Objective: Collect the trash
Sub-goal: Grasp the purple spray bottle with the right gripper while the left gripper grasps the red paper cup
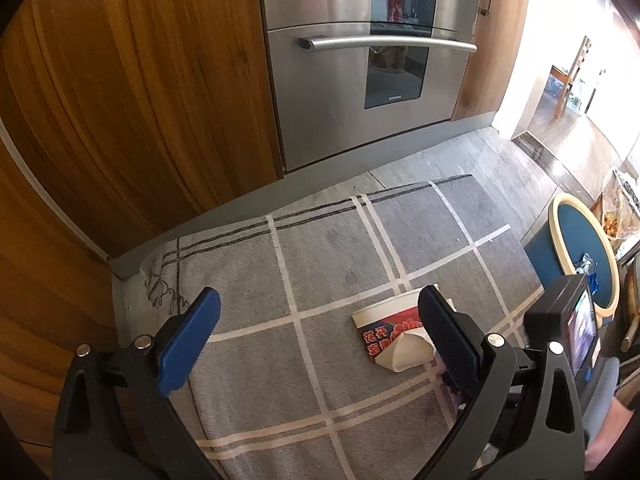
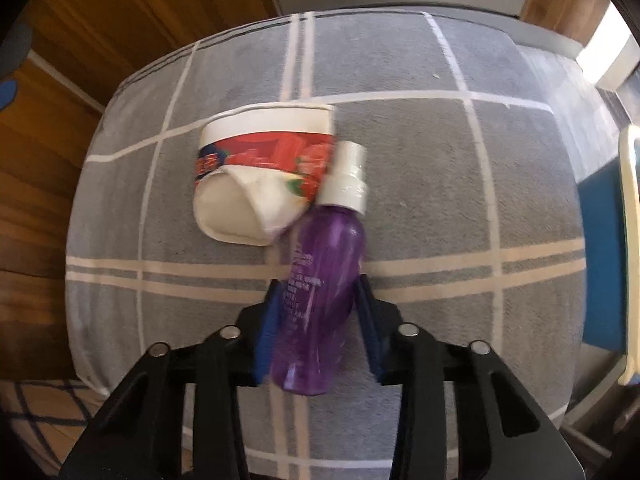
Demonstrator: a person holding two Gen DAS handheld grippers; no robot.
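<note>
Here the right gripper [image 2: 318, 308] clamps a purple translucent plastic spray bottle with a white cap [image 2: 320, 276], its nozzle pointing away. Just ahead-left on the grey checked rug [image 2: 420, 200] lies a crushed red-and-white paper cup [image 2: 260, 176]. The left gripper [image 1: 318, 334] hangs wide apart above the rug, the cup by its right finger.

Right gripper [image 2: 317, 322] clamped on purple spray bottle [image 2: 324, 276], white pump cap pointing away; crushed paper cup [image 2: 260, 172] with red print lying on grey checked rug [image 2: 460, 208], touching bottle cap; blue bin [image 2: 600, 256] at right edge; wooden cabinet [image 2: 80, 32] at upper left
</note>
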